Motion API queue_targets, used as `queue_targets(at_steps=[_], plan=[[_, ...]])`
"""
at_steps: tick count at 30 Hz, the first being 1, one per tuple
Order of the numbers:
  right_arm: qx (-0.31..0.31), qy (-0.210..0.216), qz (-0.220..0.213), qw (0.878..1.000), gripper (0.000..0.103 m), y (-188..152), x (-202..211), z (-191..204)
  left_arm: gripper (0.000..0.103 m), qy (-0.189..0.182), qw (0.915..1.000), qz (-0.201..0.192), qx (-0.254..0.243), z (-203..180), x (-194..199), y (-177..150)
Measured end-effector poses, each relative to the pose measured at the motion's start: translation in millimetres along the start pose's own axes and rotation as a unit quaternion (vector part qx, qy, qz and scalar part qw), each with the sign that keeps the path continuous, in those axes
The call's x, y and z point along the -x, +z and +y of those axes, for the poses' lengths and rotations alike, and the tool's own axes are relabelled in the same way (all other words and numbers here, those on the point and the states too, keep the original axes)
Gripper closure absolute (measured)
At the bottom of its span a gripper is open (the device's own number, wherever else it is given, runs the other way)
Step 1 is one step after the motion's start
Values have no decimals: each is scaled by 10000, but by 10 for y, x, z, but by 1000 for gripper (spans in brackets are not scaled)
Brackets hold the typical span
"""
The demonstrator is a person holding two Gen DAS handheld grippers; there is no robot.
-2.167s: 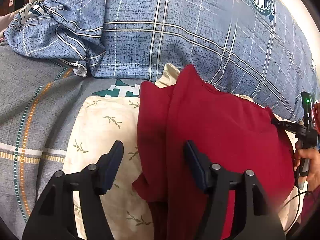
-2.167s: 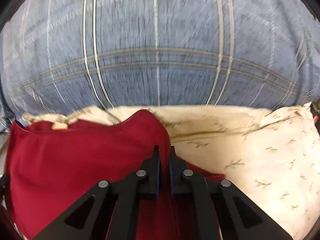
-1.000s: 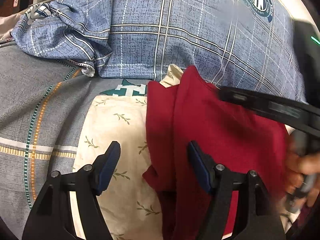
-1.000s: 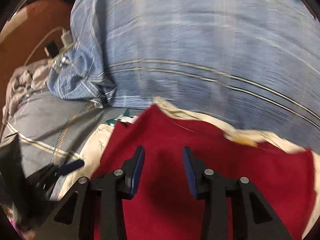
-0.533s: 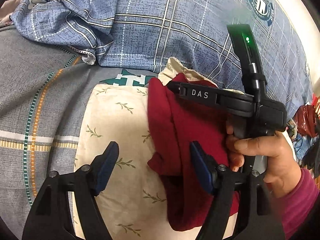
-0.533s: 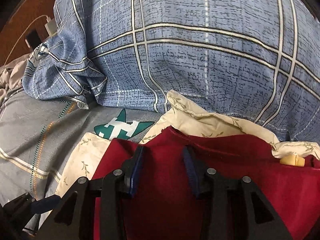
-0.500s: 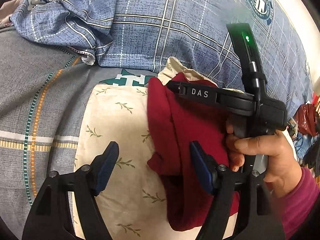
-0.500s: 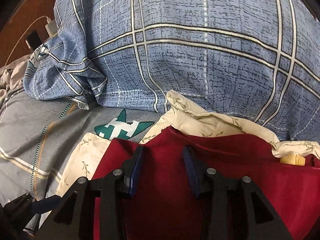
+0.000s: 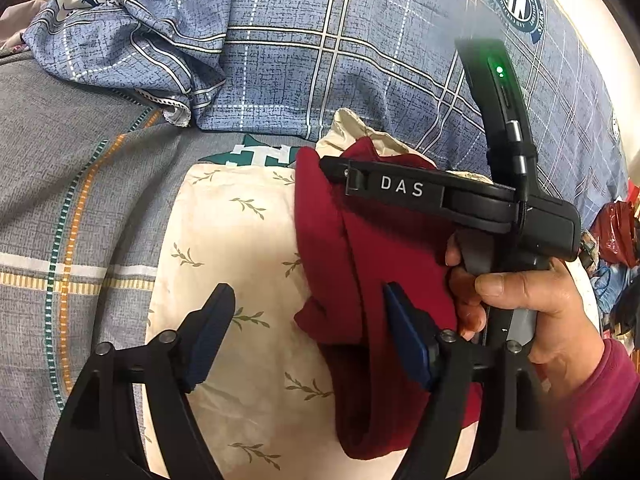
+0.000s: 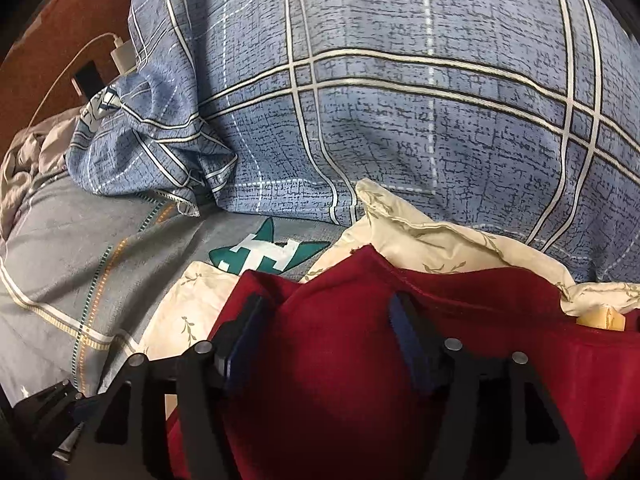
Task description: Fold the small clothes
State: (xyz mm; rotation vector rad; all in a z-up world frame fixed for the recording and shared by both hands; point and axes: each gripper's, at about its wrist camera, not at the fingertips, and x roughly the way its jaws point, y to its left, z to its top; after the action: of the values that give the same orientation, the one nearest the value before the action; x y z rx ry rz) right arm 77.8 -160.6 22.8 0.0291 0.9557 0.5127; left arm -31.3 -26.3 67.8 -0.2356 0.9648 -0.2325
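A dark red knit garment (image 9: 360, 264), folded over on itself, is spread on a cream pillowcase printed with green sprigs (image 9: 232, 248), which serves as a flat folding surface on the bed. At the near edge of the left wrist view, the left gripper (image 9: 306, 332) is held wide with nothing between its blue pads; its right finger lies against the garment's near fold, its left over bare pillowcase, apparently ready to catch that edge. At three o'clock from it, a person's hand in a magenta sleeve (image 9: 528, 304) is wrapped around the handle of the right gripper (image 10: 320, 336), which is laid across the garment's top. Its jaws have just been opening and stand apart over the red cloth, with the fabric beneath them and not pinched, seemingly let go once the fold was laid down. Beyond, at twelve o'clock, a blue plaid quilt (image 10: 400, 120) is heaped, and a grey striped bedsheet (image 9: 72, 184) is seen at ten o'clock.
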Motion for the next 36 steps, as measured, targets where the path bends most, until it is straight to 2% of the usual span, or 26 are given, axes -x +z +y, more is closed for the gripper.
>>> queue_targets(at_steps=[8,11,13,14,18,20,25,26,28,30,31,32,36], plan=[[-139,304,-3,9994,26,27,-59,-35,21,8,10000,35,52,19,-27,9],[-92,341,210,9992,21,84,-61,-4,21,-47,9999,87,41,4,-57,15],[-8,92,586,9982,20,168,-10,82,21,-119,9998,140,90,19,-61,18],[-28,58,630,9980,18,186,20,108,21,-184,9996,166,153,36,-55,18],[-447,-2,953,9944,16,240,102,188,20,-725,9954,358,517,91,-54,6],[-360,-49,1058,9937,13,249,81,276,20,-706,9956,395,477,71,-72,-10],[371,-868,1299,9870,11,168,-141,533,19,-544,9971,378,386,27,-134,-16],[486,-961,1283,9859,13,145,-169,554,19,-534,9971,370,385,26,-142,-11],[657,-1026,1165,9857,23,110,-158,564,19,-518,9973,349,398,19,-165,0],[661,-1025,979,9877,55,101,-69,520,19,-515,9972,332,426,23,-180,9],[591,-876,877,9905,66,108,9,472,19,-511,9972,307,440,22,-193,19],[480,-654,816,9934,84,120,84,415,19,-499,9973,272,459,20,-201,26],[149,-183,644,9976,87,134,355,243,19,-460,9978,123,461,-4,-245,58]])
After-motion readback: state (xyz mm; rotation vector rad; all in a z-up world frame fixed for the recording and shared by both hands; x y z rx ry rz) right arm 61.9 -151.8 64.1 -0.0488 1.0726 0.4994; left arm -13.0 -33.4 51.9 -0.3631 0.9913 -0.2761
